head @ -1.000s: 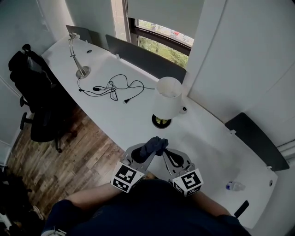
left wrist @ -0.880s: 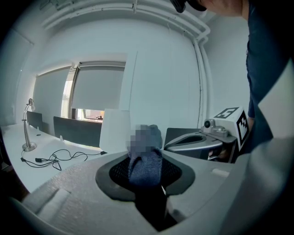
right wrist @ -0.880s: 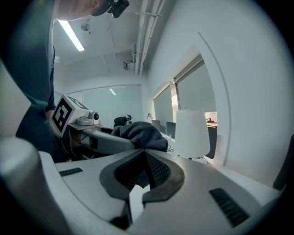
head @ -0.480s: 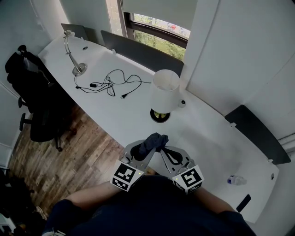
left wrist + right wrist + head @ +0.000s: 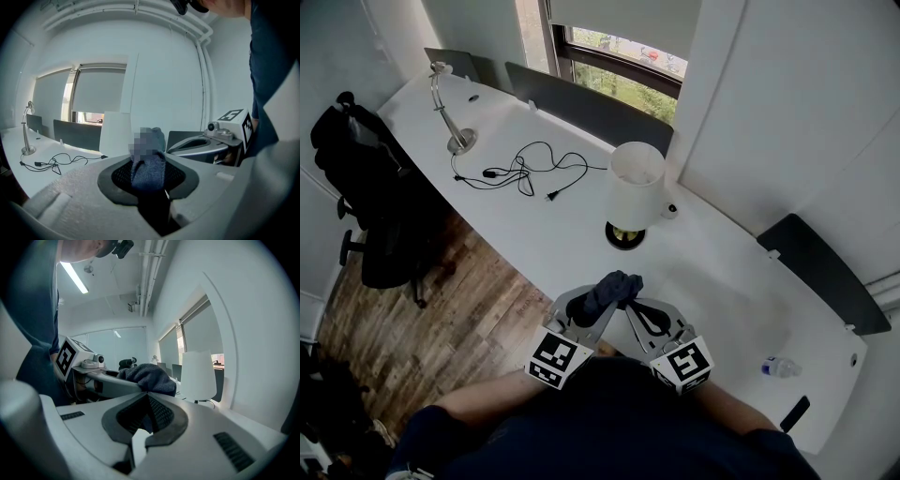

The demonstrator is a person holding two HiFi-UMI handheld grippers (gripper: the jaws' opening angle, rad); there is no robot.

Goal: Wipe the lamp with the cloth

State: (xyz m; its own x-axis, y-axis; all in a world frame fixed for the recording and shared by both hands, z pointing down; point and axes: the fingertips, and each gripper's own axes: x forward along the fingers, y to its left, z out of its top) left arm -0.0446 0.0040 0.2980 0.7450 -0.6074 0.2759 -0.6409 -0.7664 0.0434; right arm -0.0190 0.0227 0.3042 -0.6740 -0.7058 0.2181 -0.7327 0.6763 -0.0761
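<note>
Head view: at 6 o'clock the left gripper (image 5: 600,311) has its fingers clamped on the bunched dark cloth (image 5: 614,288); just beside it, the right gripper (image 5: 630,306) has its fingers pressed together, tips against the cloth; the white-shaded table lamp (image 5: 636,192) stands upright on the worktop (image 5: 722,277) at 12 o'clock from both, well apart; the cloth-bearing left likely reaches straight ahead.
</note>
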